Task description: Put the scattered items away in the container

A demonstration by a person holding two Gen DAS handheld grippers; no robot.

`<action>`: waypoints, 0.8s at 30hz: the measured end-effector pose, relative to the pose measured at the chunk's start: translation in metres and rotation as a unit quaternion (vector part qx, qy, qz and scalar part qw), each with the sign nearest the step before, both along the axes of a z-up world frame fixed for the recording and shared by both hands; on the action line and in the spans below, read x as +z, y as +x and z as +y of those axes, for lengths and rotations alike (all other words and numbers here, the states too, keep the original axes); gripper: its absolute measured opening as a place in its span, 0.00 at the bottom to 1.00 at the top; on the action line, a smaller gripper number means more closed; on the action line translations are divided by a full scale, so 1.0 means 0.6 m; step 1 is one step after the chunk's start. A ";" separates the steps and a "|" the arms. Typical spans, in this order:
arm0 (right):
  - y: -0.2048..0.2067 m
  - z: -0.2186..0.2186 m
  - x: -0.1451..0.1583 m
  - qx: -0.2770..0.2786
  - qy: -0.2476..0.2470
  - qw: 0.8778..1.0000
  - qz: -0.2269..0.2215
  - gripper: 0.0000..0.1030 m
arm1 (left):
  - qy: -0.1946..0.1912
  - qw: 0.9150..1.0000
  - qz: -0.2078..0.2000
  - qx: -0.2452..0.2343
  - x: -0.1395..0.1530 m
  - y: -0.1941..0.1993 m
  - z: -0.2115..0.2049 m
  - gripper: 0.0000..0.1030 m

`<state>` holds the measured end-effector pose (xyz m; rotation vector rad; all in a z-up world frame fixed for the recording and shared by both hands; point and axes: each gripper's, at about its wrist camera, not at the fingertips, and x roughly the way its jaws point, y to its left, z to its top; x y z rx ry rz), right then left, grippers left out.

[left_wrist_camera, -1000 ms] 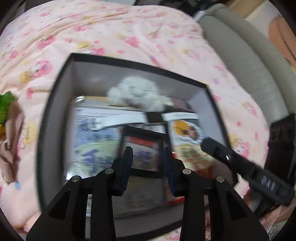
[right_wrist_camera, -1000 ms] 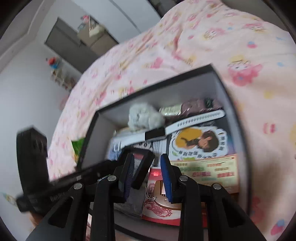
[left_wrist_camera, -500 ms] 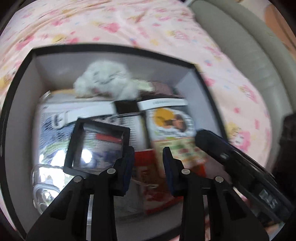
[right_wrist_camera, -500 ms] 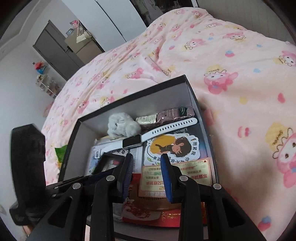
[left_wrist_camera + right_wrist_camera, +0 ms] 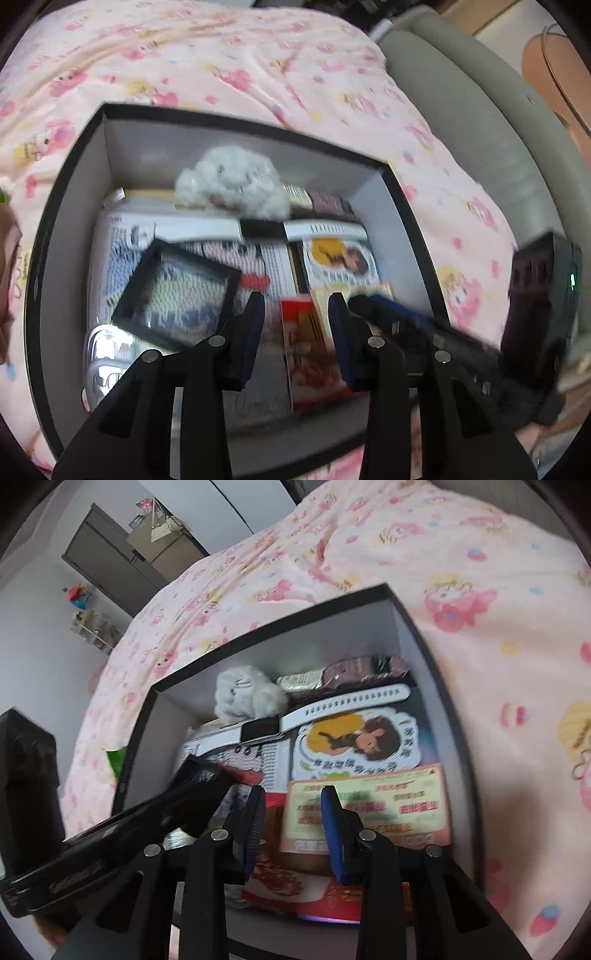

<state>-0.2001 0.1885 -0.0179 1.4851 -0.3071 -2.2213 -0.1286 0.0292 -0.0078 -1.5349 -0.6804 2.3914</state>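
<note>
Left claw (image 5: 297,315): I see it parted with a clear gap between the blue pads, nothing held, hanging over the near half of the box.
Right claw (image 5: 293,808): spread just as wide, gripping nothing, above the near edge of the box contents; in the left wrist view its black body shows at 3 o'clock from my left claw.
Between the pads: a red printed packet (image 5: 314,354) lies below the left claw; whether the pads touch it I cannot tell.
Black frame (image 5: 175,293): at 10 o'clock from the left claw, lying tilted on top of the printed sheets inside the box.
Coupon card (image 5: 369,808): pale, red-bordered, flat at 2 o'clock from the right claw.
Cartoon sticker (image 5: 358,742): at 12 o'clock beyond the card.
White watch (image 5: 314,716): strap stretched across the box, beyond the sticker.
Fluffy toy (image 5: 232,182): against the far wall at 12 o'clock, just beyond the watch.
Box (image 5: 229,123): black rim, grey inner walls, open top, sitting on the bed.
Bed (image 5: 229,55): pink cartoon-print cover all around the box.
</note>
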 end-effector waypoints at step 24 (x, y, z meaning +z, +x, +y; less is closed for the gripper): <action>-0.002 -0.004 0.002 0.005 0.024 1.000 0.015 0.27 | -0.049 0.998 -0.035 0.005 0.000 -0.032 -0.013 0.36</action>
